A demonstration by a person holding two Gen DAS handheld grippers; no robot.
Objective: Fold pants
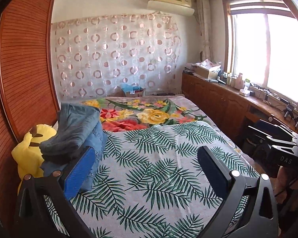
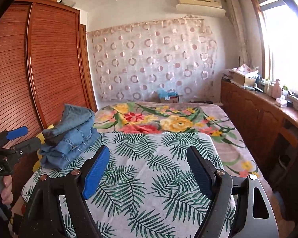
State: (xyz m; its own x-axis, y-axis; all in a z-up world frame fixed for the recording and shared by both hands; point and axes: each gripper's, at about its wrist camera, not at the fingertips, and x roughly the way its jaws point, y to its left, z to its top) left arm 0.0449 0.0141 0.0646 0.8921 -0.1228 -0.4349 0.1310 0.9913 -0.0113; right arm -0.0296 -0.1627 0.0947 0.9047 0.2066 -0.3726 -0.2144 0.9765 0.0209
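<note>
— Where are the pants?

— At the left edge of the bed (image 2: 168, 178), on the palm-leaf cover — a stack of folded pants (image 2: 69, 138), blue denim with a darker grey pair on top. From my left claw's camera the stack (image 1: 77, 134) sits just beyond the left blue pad.

— Which way does the stack run?

— Its long axis goes from near me away toward the patterned curtain (image 2: 153, 59), roughly along the wardrobe (image 2: 39, 69). The folded ends face me; the top pair tilts up at its far end. How many pairs are in it I cannot tell.

— Anything hidden?

— A yellow plush toy (image 1: 29, 148) is wedged between stack and wardrobe, mostly covered by the denim. The stack's lower near corner is cut off by my left pad.

— And your claws?

— My left claw (image 1: 147, 162) stands wide apart with nothing between its pads, only bedcover beyond. My right claw (image 2: 149, 168) is likewise spread and empty, over the leaf print to the right of the stack. Neither touches the pants. In the right view my left claw (image 2: 19, 136) shows at the far left edge, partly cropped, a hand (image 2: 4, 190) on its handle.
</note>
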